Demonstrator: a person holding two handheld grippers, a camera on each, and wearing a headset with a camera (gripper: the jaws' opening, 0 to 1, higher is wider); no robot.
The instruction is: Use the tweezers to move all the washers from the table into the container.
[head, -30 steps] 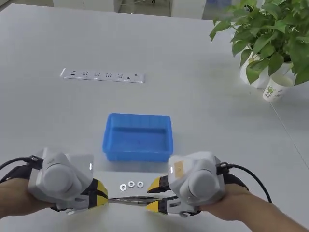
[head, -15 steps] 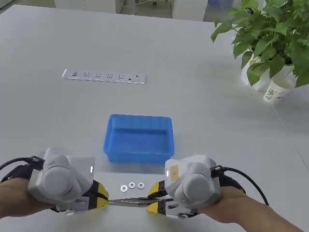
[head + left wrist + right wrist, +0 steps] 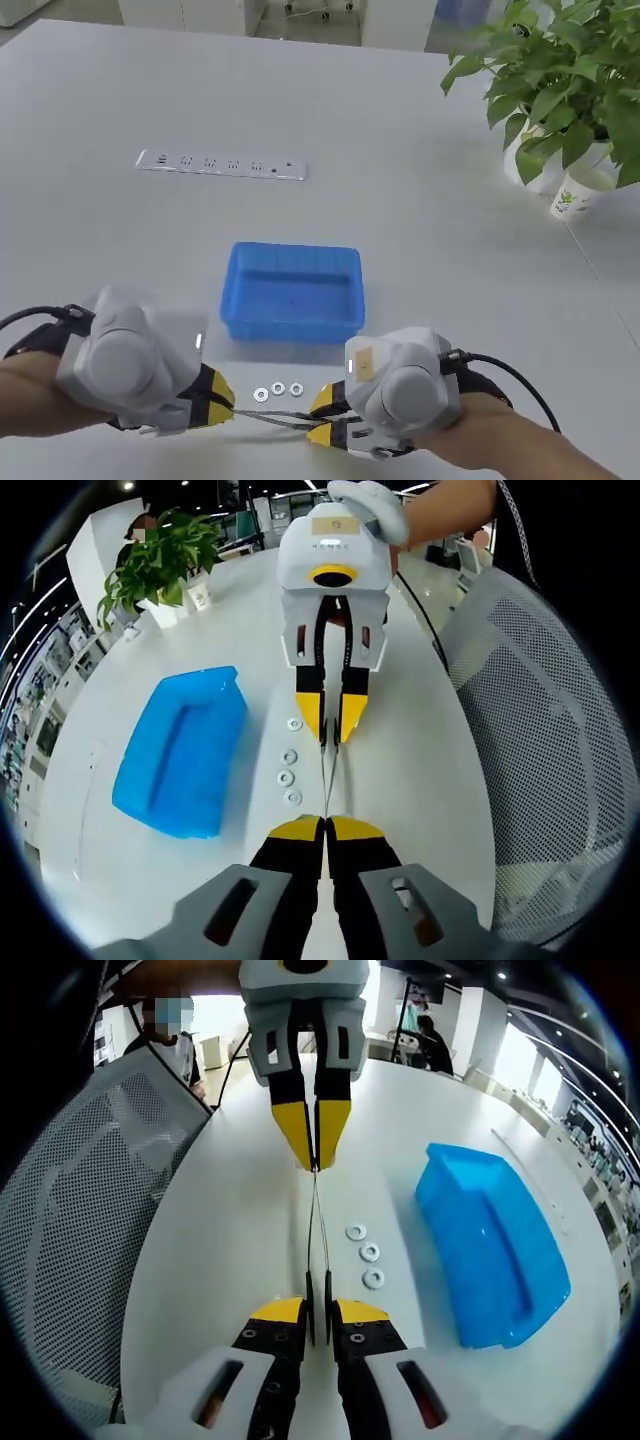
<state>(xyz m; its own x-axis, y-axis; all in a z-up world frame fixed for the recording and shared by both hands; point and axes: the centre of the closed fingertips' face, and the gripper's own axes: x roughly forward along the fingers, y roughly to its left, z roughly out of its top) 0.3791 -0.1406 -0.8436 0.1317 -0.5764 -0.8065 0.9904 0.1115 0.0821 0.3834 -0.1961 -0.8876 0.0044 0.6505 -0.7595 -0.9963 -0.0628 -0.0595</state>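
Observation:
Thin metal tweezers (image 3: 278, 419) are held between both grippers, just above the table's near edge. My left gripper (image 3: 222, 404) is shut on one end of the tweezers (image 3: 326, 780). My right gripper (image 3: 322, 417) faces it and is shut on the other end, where the two legs (image 3: 317, 1240) stand slightly apart. Three small washers (image 3: 279, 389) lie in a short row on the white table, just beyond the tweezers. The washers (image 3: 370, 1252) sit between the tweezers and the blue container (image 3: 292, 290). In the left gripper view, the container (image 3: 180, 750) appears empty.
A white power strip (image 3: 222, 165) lies farther back on the table (image 3: 420, 200). A potted plant (image 3: 560, 90) and a paper cup (image 3: 572, 193) stand at the far right. A mesh chair (image 3: 540, 740) sits beside the table's near edge.
The head view has shifted a little. Both grippers remain shut on the tweezers, which now slant slightly, with the right gripper's end nearer to me.

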